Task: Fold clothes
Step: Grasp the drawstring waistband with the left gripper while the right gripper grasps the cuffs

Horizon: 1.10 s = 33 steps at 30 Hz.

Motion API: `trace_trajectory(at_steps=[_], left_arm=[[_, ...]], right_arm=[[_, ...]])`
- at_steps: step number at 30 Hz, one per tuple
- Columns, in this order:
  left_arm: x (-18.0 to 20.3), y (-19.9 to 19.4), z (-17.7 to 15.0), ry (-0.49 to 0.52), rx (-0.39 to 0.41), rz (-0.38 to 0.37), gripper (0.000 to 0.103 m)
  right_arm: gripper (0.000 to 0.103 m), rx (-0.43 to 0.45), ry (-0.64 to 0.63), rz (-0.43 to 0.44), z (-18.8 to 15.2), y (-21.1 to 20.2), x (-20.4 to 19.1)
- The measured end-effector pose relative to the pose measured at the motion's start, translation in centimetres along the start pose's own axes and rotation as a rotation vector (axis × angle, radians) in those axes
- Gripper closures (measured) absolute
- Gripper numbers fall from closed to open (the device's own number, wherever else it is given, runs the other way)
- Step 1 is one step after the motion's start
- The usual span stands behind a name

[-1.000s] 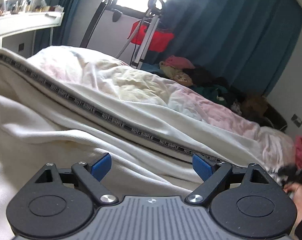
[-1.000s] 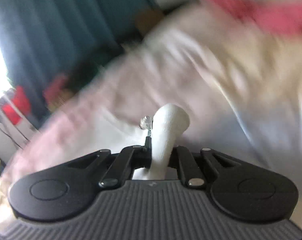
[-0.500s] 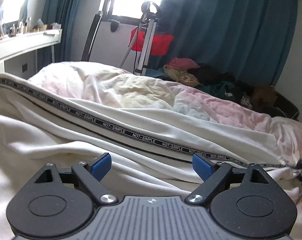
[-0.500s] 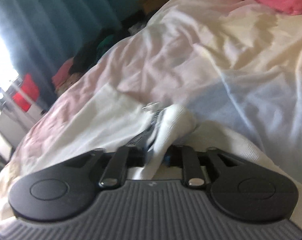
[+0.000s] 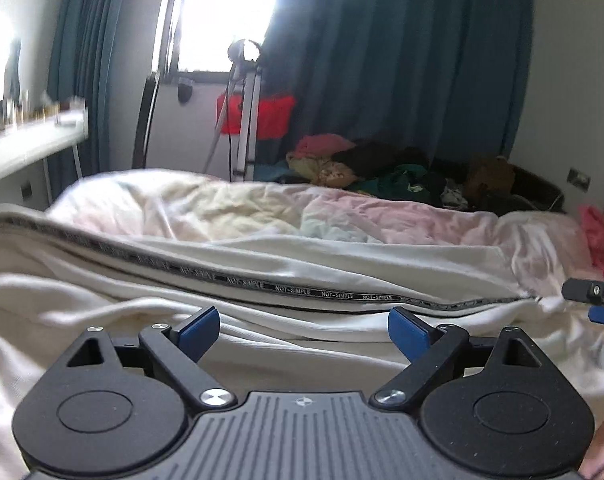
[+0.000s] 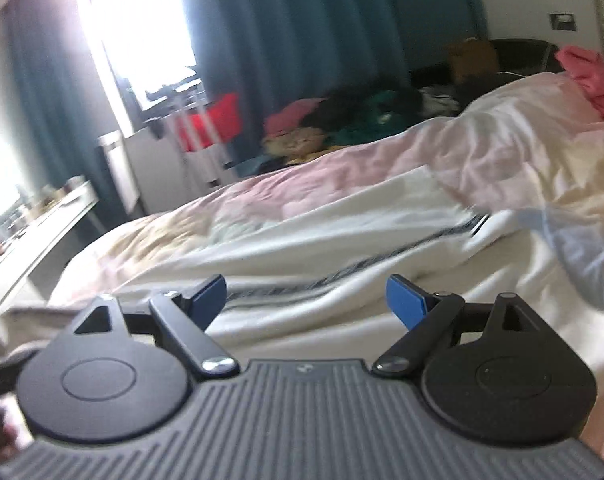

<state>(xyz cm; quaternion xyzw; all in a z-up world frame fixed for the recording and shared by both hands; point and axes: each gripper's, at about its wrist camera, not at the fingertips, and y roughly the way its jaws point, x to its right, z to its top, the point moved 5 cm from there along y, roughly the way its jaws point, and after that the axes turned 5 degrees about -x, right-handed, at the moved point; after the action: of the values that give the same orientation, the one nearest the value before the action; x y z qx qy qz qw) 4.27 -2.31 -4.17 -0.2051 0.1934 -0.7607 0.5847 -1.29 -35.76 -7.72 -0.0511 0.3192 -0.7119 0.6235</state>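
A cream-white garment (image 5: 262,264) with a black "NOT-SIMPLE" lettered band (image 5: 302,292) lies spread across the bed. It also shows in the right wrist view (image 6: 341,232), its band running diagonally. My left gripper (image 5: 303,330) is open and empty, just above the garment's near part. My right gripper (image 6: 305,298) is open and empty above the garment. Its fingers (image 5: 593,298) show at the right edge of the left wrist view, beside the band's end.
The bed has a pale pink and yellow duvet (image 5: 341,212). A pile of mixed clothes (image 5: 381,168) lies behind the bed by dark teal curtains. A metal stand with a red bag (image 5: 258,116) is near the window. A white desk (image 5: 26,148) is left. A pink cloth (image 6: 589,76) lies right.
My right gripper has let go of the white garment end it was shut on and now stands open. The garment end has dropped onto the bed. The left gripper stayed open.
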Motion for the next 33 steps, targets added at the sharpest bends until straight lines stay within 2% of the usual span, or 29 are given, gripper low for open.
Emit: trace_trajectory(at_steps=[3,6,8,10,13,16,19,22,25,29,31,33], left_arm=[[0.6,-1.7,-0.5,0.017,0.024,-0.012,0.007],[0.2,-2.6,-1.3,0.017,0.009,-0.011,0.007],[-0.8,-3.0,-1.7,-0.007,-0.013,0.007,0.007],[-2.8,-3.7,-1.9,-0.067,-0.057,0.055,0.007],[-7.2,-6.1,-1.8,-0.238,-0.065,0.089,0.006],[-13.2,-8.9,-1.7,-0.442,-0.077,0.157,0.006],[-20.0,-11.6,-2.5,-0.669,-0.093,0.25,0.006],[-26.0,-14.6,-4.1,-0.892,-0.075,0.385,0.008],[-29.8,-16.3,-5.4,-0.997,-0.056,0.452,0.008],[-32.7,-15.5,-7.6,-1.089,-0.086,0.494,0.009],[-33.4,-14.1,-9.3,-1.185,-0.137,0.447,0.021],[-34.0,-13.0,-10.9,-1.29,-0.179,0.395,0.027]], right_arm=[[0.015,0.006,-0.037,-0.019,-1.7,-1.4,-1.0],[0.015,0.016,-0.071,-0.058,-2.0,-1.9,-1.4],[0.015,0.01,-0.054,-0.061,-1.7,-1.6,-1.0],[0.015,0.0,-0.024,-0.068,-1.7,-1.3,-0.5],[0.015,-0.004,0.002,-0.079,-1.8,-1.2,0.2],[0.015,0.0,0.022,-0.09,-1.7,-1.4,0.9],[0.015,0.004,0.061,-0.075,-1.5,-1.6,1.6],[0.015,0.015,0.111,-0.049,-1.2,-2.1,2.4],[0.015,0.026,0.154,-0.032,-0.9,-2.8,3.3],[0.015,0.037,0.235,-0.024,-0.3,-3.5,5.4],[0.015,0.047,0.285,-0.022,0.2,-4.0,7.3],[0.015,0.06,0.34,-0.019,0.7,-4.7,9.4]])
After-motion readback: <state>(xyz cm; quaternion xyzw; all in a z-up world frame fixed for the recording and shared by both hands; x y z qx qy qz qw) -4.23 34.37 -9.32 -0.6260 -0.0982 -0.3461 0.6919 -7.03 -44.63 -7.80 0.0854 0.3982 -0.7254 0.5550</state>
